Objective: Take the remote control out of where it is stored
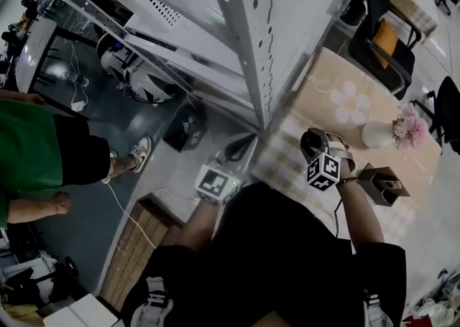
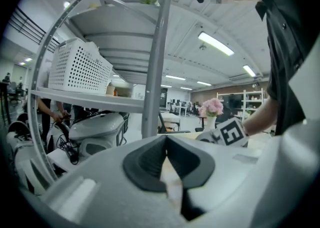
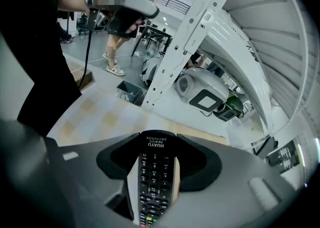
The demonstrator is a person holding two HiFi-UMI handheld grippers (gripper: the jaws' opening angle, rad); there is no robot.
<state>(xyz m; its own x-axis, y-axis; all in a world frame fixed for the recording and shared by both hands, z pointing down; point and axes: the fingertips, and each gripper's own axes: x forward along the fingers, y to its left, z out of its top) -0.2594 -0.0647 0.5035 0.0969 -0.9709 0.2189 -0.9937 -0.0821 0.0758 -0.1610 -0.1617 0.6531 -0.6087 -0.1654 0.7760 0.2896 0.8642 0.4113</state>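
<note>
A black remote control [image 3: 154,177] with rows of buttons lies lengthwise between the jaws of my right gripper [image 3: 157,139], which is shut on it. In the head view, that right gripper [image 1: 316,144] hovers over the checkered tablecloth [image 1: 277,164], left of a small dark brown open box [image 1: 384,185]. The remote itself does not show clearly there. My left gripper [image 2: 166,141] has its jaws together with nothing in them. It is held lower left, near the table's edge [image 1: 236,149] by the shelf post.
A grey metal shelf unit [image 1: 237,38] rises in front, with a white perforated basket [image 2: 77,69] on a shelf. A white vase of pink flowers [image 1: 402,130] stands on the table. A person in green [image 1: 32,149] stands left. Chairs [image 1: 384,31] lie beyond.
</note>
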